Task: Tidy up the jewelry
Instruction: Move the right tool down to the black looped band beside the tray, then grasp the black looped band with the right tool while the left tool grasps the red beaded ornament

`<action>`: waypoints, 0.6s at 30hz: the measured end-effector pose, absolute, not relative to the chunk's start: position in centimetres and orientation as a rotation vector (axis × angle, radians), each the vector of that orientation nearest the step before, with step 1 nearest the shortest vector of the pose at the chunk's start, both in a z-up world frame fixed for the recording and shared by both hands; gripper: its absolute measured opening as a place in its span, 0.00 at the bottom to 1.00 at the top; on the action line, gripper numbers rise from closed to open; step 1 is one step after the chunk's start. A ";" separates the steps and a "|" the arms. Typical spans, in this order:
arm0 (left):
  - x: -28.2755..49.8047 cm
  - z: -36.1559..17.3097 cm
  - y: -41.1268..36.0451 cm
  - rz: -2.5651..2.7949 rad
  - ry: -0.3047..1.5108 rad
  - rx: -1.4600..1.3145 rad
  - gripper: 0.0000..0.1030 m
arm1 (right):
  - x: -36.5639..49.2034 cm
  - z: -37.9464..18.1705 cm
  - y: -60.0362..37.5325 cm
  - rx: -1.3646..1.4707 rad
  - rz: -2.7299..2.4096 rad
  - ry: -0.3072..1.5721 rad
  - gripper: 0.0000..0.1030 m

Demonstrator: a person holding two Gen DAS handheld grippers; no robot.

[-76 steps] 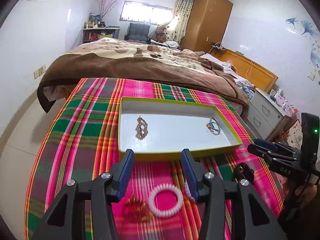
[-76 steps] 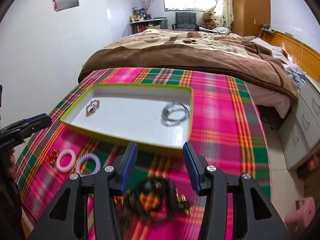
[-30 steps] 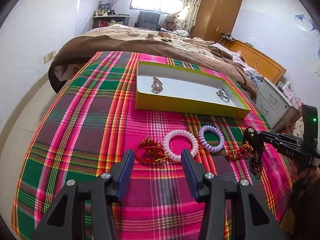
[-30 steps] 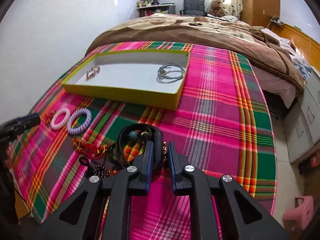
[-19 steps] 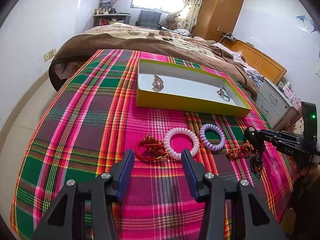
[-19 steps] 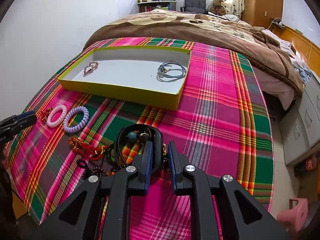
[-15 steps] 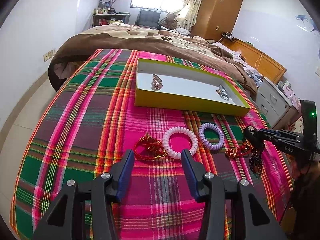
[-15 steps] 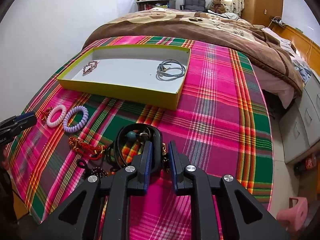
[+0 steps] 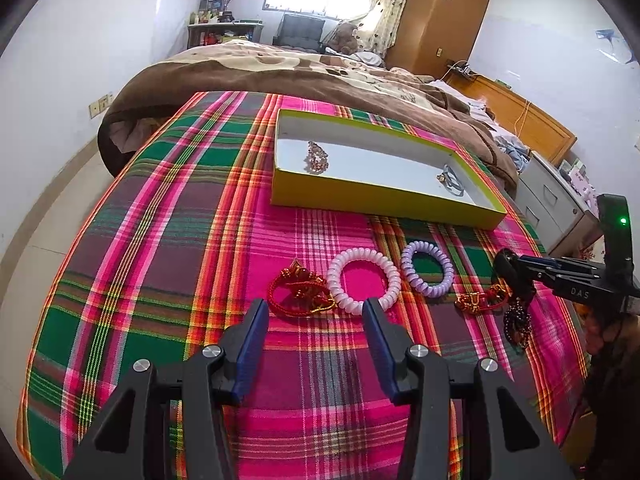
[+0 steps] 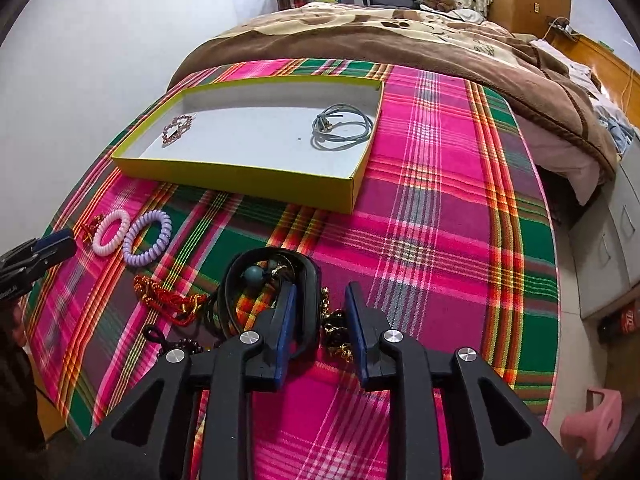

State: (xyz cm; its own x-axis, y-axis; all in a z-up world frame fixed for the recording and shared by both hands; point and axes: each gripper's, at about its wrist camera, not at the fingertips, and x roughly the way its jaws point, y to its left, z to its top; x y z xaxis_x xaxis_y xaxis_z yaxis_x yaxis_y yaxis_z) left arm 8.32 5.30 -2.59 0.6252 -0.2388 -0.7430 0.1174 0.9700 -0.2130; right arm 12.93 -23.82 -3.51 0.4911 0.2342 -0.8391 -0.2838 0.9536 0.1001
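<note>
Your right claw (image 10: 318, 312) points down at a tangle on the plaid-covered bench (image 10: 440, 240), and its jaws are opening. The black cord necklace (image 10: 260, 268) loops ahead of the left blue pad (image 10: 286, 320), with one strand passing between the pads; whether the pad touches it cannot be told. A gold chain (image 10: 334, 332) lies in the gap between the pads, on the cloth. No pad presses on either piece.

Your left claw (image 9: 314, 320) stands wide open and empty, with the red cord bracelet (image 9: 298, 290) and the pink coil band (image 9: 362, 280) just ahead of its tips; the purple coil band (image 9: 426, 268) lies farther right of it.

Risks from this position:
- The black cord, the gold chain, a red braided piece (image 10: 168, 298) and dark beads (image 10: 188, 346) lie touching, left of and under the right claw. Closing here likely catches two pieces at once, and lifting drags the rest.
- A strand hooked on a pad may ride up as you withdraw and fall short of the yellow-walled tray (image 10: 248, 178), which sits well ahead of both claws with a small beaded piece (image 10: 176, 130) and a grey-blue cord (image 10: 340, 128) already inside.
- Thin chain on soft cloth may slip out of a shallow pinch.
</note>
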 end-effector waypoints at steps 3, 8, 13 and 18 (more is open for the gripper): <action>8.4 -2.6 5.3 -0.200 0.876 -0.147 0.47 | 12.7 -3.4 -23.3 -0.089 0.315 1.001 0.22; 8.5 -2.8 5.5 -0.193 0.883 -0.154 0.47 | 12.7 -3.5 -22.0 -0.198 0.321 1.005 0.22; 8.3 -3.0 5.3 -0.195 0.889 -0.154 0.47 | 12.6 -3.4 -22.0 -0.187 0.324 1.001 0.12; 8.4 -3.1 5.3 -0.190 0.894 -0.151 0.47 | 11.7 -2.8 -22.7 -0.170 0.300 0.962 0.12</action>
State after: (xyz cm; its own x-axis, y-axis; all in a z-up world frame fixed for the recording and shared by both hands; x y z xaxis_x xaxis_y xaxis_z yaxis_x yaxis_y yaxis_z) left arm 8.40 5.31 -3.07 0.6116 -0.2265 -0.7580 0.1011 0.9727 -0.2091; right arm 11.65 -22.74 -2.83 0.5349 0.1755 -0.8265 -0.3254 0.9455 -0.0098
